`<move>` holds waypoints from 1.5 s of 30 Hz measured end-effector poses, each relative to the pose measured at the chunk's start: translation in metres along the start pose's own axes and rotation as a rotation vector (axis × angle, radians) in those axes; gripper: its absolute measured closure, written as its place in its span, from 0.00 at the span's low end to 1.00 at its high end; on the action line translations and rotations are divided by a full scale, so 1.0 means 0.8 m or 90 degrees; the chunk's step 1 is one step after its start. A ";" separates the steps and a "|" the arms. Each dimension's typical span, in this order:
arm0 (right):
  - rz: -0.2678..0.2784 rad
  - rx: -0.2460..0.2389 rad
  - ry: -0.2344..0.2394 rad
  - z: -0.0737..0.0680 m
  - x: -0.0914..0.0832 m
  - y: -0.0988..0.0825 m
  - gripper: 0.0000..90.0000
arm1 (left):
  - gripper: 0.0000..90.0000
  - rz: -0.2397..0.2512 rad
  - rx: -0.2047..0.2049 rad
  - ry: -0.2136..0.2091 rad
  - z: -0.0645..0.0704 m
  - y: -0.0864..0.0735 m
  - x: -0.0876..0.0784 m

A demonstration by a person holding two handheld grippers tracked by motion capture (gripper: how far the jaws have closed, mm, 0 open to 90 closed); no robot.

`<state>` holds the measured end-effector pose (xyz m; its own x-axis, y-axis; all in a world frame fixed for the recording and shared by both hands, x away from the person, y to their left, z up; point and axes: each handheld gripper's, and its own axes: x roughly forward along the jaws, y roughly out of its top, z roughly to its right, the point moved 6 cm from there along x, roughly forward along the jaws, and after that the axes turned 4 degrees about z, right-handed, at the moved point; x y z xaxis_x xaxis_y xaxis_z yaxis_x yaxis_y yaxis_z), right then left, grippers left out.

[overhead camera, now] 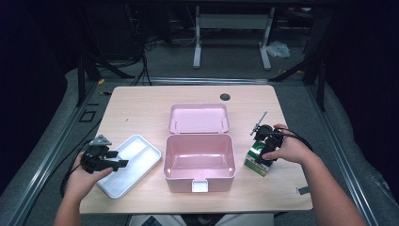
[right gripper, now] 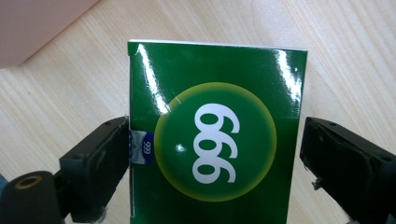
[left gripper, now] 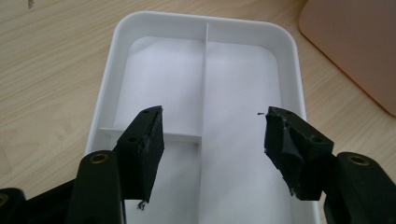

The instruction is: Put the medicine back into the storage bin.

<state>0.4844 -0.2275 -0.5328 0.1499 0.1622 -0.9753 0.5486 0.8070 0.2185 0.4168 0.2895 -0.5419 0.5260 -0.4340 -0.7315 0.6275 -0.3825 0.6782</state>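
Note:
A green carton [right gripper: 215,70] with a white "999" in a yellow-ringed circle stands on the wooden table right of an open pink box [overhead camera: 199,162]. My right gripper [right gripper: 215,140] is open around the carton. Its left jaw touches the carton's side and its right jaw stands a sliver off the other side. From above, the right gripper [overhead camera: 266,141] sits on top of the green carton [overhead camera: 256,162]. My left gripper [left gripper: 215,123] is open, with nothing between its jaws, low over a white divided tray [left gripper: 196,21]. In the high view the left gripper [overhead camera: 117,162] is at the tray's [overhead camera: 136,146] near-left end.
The pink box's lid [overhead camera: 199,117] lies open behind it, and its inside looks bare. A corner of the pink box [left gripper: 355,42] lies just right of the tray. A round cable hole [overhead camera: 225,97] is near the table's far edge. Table legs and cables stand on the floor beyond.

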 end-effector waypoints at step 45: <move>-0.060 0.026 0.024 0.002 0.008 0.004 0.17 | 0.43 0.002 -0.003 -0.002 0.000 -0.001 -0.001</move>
<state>0.4887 -0.2250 -0.5386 0.0650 0.1082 -0.9920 0.5918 0.7963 0.1256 0.4155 0.2900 -0.5418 0.5263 -0.4380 -0.7288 0.6282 -0.3773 0.6805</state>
